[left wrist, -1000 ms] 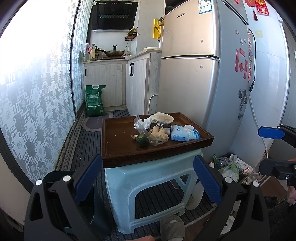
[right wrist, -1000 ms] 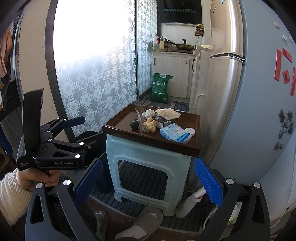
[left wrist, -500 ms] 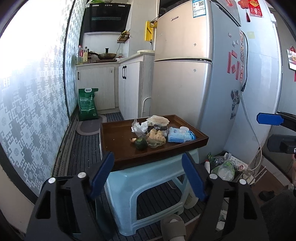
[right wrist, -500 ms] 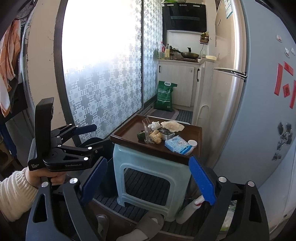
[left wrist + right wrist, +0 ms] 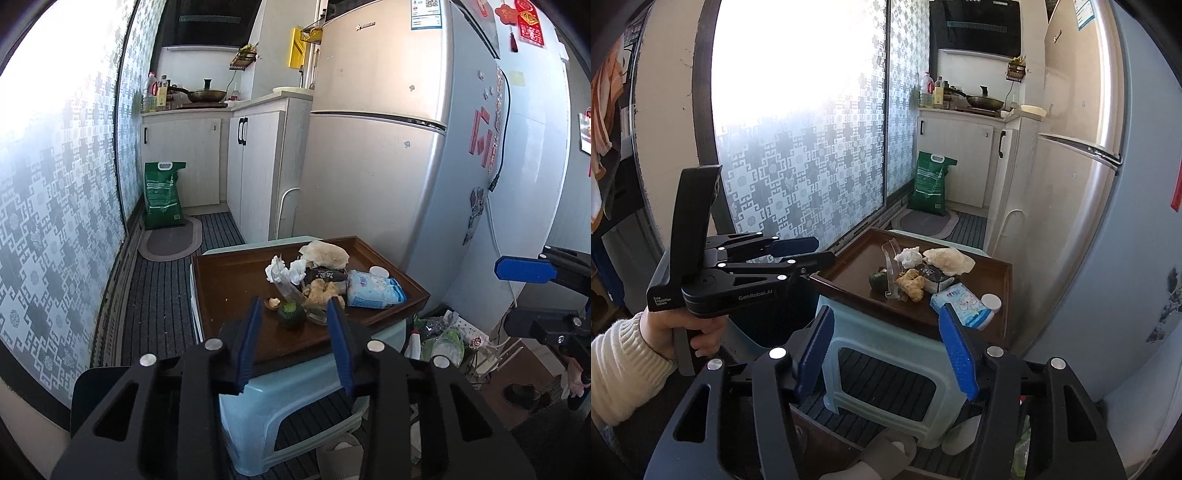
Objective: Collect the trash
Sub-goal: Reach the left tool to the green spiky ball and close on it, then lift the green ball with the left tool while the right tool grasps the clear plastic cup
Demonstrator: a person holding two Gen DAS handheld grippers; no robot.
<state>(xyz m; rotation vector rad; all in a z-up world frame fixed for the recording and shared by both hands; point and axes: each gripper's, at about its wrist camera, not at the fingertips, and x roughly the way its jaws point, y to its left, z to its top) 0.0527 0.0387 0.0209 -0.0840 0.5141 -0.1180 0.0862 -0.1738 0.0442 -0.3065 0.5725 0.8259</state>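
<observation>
Left wrist view: trash (image 5: 317, 282) lies heaped on a brown tray (image 5: 229, 284) atop a pale stool (image 5: 295, 402), the left gripper (image 5: 293, 314) closing, part-open and empty. Right wrist view adds a sleeved hand (image 5: 683, 332) holding it; right gripper (image 5: 886, 321) likewise narrowing, empty.

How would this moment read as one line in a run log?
left tool: closing, empty | right tool: closing, empty | trash on tray: untouched

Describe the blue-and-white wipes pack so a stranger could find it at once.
Beside the silver fridge, a brown tray sits on a pale blue plastic stool. Among the trash on the tray, the wipes pack lies at the fridge-side end. It is the only blue-and-white packet, with a round white lid beside it.
</observation>
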